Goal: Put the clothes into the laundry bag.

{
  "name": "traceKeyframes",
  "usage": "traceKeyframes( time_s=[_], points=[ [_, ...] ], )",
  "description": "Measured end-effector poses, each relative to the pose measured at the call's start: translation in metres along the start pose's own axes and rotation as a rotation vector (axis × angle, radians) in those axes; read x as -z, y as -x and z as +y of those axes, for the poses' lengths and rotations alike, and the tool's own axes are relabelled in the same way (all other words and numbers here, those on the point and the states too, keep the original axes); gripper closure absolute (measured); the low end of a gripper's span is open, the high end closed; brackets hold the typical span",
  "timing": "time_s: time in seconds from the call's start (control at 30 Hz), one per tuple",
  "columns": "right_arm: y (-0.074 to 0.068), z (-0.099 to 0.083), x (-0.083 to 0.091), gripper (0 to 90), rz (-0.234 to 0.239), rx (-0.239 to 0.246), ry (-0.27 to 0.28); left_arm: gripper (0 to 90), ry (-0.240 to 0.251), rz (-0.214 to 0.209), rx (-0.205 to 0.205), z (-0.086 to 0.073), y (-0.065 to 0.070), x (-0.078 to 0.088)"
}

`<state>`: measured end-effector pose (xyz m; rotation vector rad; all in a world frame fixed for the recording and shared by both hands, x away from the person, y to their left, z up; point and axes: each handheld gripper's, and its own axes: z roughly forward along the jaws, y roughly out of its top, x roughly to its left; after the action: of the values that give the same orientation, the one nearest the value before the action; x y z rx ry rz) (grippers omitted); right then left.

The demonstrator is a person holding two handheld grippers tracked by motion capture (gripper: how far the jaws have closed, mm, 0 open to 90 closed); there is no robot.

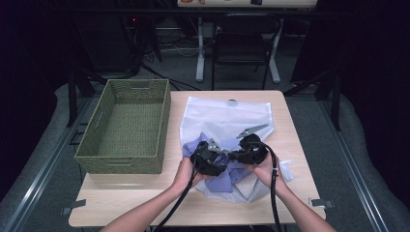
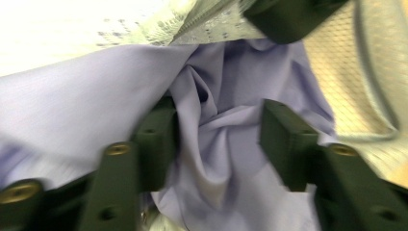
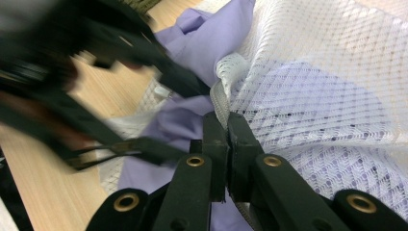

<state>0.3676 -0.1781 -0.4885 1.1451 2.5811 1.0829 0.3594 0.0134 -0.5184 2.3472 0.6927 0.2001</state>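
Observation:
A white mesh laundry bag (image 1: 227,116) lies in the middle of the table, a lavender shirt (image 1: 226,178) spilling from its near end. My left gripper (image 2: 219,137) hovers over the shirt (image 2: 226,144) with its jaws open; a fold of the cloth sits between the pads without being pinched. My right gripper (image 3: 226,125) is shut on the bag's corded edge (image 3: 220,103), with mesh (image 3: 312,96) spreading to the right over lavender cloth. In the high view both grippers, left (image 1: 209,159) and right (image 1: 251,149), sit close together at the bag's near opening.
A green woven basket (image 1: 128,125) stands on the table's left side, its far end overhanging. Bare wood table (image 1: 145,193) shows in front of the basket and along the near edge. A dark chair (image 1: 241,43) stands beyond the far edge.

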Motion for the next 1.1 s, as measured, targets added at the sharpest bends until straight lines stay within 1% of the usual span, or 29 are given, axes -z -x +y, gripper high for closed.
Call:
traceKeyframes(
  time_s=[0.03, 0.07, 0.1, 0.13, 0.2, 0.23, 0.27, 0.3, 0.37, 0.4, 0.43, 0.47, 0.5, 0.53, 0.57, 0.63, 0.67, 0.73, 0.8, 0.83, 0.87, 0.9, 0.93, 0.97, 1.0, 1.03, 1.07, 1.1],
  points=[
    [0.0, 0.0, 0.0, 88.7, 0.0, -0.006, 0.0, 37.4, 0.006, -0.008, 0.003, -0.001, 0.003, 0.003],
    [0.001, 0.0, 0.0, 88.7, -0.004, -0.004, -0.003, 34.1, -0.001, -0.01, -0.002, -0.001, 0.006, 0.004],
    [0.001, 0.0, 0.0, 88.7, -0.006, -0.003, -0.003, 31.5, -0.009, -0.02, -0.008, -0.002, 0.01, 0.003],
    [0.001, 0.0, 0.0, 88.6, -0.009, -0.001, -0.003, 29.4, -0.021, -0.031, -0.021, -0.003, 0.015, -0.001],
    [0.0, 0.0, 0.0, 88.6, -0.015, 0.006, -0.006, 27.8, -0.055, -0.03, -0.043, -0.004, 0.019, -0.01],
    [0.0, 0.0, 0.0, 88.7, -0.015, 0.008, -0.006, 27.9, -0.067, -0.013, -0.048, -0.006, 0.022, -0.018],
    [0.0, -0.001, -0.002, 88.7, -0.011, 0.005, -0.011, 29.3, -0.081, -0.009, -0.052, -0.007, 0.022, -0.025],
    [0.0, -0.001, -0.003, 88.7, -0.011, 0.004, -0.017, 31.7, -0.091, 0.003, -0.045, -0.008, 0.022, -0.031],
    [0.0, -0.002, -0.005, 88.7, -0.011, 0.01, -0.024, 43.5, -0.094, 0.021, -0.05, -0.008, 0.019, -0.04],
    [-0.001, -0.002, -0.005, 88.7, -0.011, 0.01, -0.022, 54.7, -0.085, 0.029, -0.054, -0.008, 0.017, -0.042],
    [-0.001, -0.002, -0.005, 88.7, -0.012, 0.012, -0.021, 62.7, -0.071, 0.023, -0.049, -0.008, 0.013, -0.044],
    [-0.002, -0.001, -0.004, 88.7, -0.016, 0.019, -0.015, 70.4, -0.057, 0.028, -0.039, -0.008, 0.011, -0.044],
    [-0.003, 0.0, -0.002, 88.7, -0.017, 0.022, -0.008, 76.2, -0.038, 0.036, -0.034, -0.007, 0.01, -0.043],
    [-0.004, 0.001, 0.0, 88.7, -0.014, 0.023, 0.0, 79.1, -0.015, 0.042, -0.037, -0.005, 0.009, -0.04],
    [-0.005, 0.002, 0.002, 88.7, -0.016, 0.025, 0.014, 80.1, 0.012, 0.05, -0.031, -0.003, 0.008, -0.037],
    [-0.006, 0.005, 0.006, 88.7, -0.024, 0.02, 0.053, 80.6, 0.067, 0.045, -0.006, 0.003, 0.006, -0.03],
    [-0.007, 0.006, 0.008, 88.7, -0.025, 0.016, 0.059, 80.5, 0.111, 0.049, 0.014, 0.006, 0.007, -0.027],
    [-0.007, 0.007, 0.012, 88.7, -0.033, 0.014, 0.09, 80.4, 0.183, 0.04, 0.039, 0.011, 0.007, -0.023],
    [-0.008, 0.008, 0.016, 88.7, -0.039, 0.01, 0.103, 80.3, 0.204, 0.01, 0.053, 0.013, 0.007, -0.025],
    [-0.008, 0.009, 0.017, 88.7, -0.038, 0.009, 0.108, 79.7, 0.194, 0.012, 0.051, 0.013, 0.008, -0.03],
    [-0.008, 0.008, 0.018, 88.7, -0.036, 0.01, 0.102, 78.8, 0.16, 0.007, 0.049, 0.012, 0.009, -0.039],
    [-0.006, 0.007, 0.016, 88.6, -0.029, 0.005, 0.085, 77.4, 0.135, 0.005, 0.046, 0.01, 0.009, -0.045],
    [-0.004, 0.006, 0.015, 88.6, -0.024, -0.002, 0.073, 75.4, 0.1, 0.008, 0.045, 0.006, 0.009, -0.055],
    [-0.001, 0.003, 0.011, 88.6, -0.019, -0.012, 0.053, 72.7, 0.077, 0.005, 0.036, 0.004, 0.008, -0.06],
    [0.001, 0.001, 0.008, 88.6, -0.017, -0.011, 0.036, 71.0, 0.058, 0.003, 0.033, 0.001, 0.008, -0.064],
    [0.003, -0.001, 0.004, 88.6, -0.018, -0.015, 0.013, 67.6, 0.052, 0.006, 0.026, 0.001, 0.009, -0.064],
    [0.004, -0.002, 0.002, 88.6, -0.017, -0.017, 0.001, 65.8, 0.042, 0.006, 0.008, 0.002, 0.01, -0.063],
    [0.005, -0.003, 0.0, 88.6, -0.014, -0.022, -0.008, 61.8, 0.042, 0.006, 0.008, 0.002, 0.01, -0.063]
  ],
)
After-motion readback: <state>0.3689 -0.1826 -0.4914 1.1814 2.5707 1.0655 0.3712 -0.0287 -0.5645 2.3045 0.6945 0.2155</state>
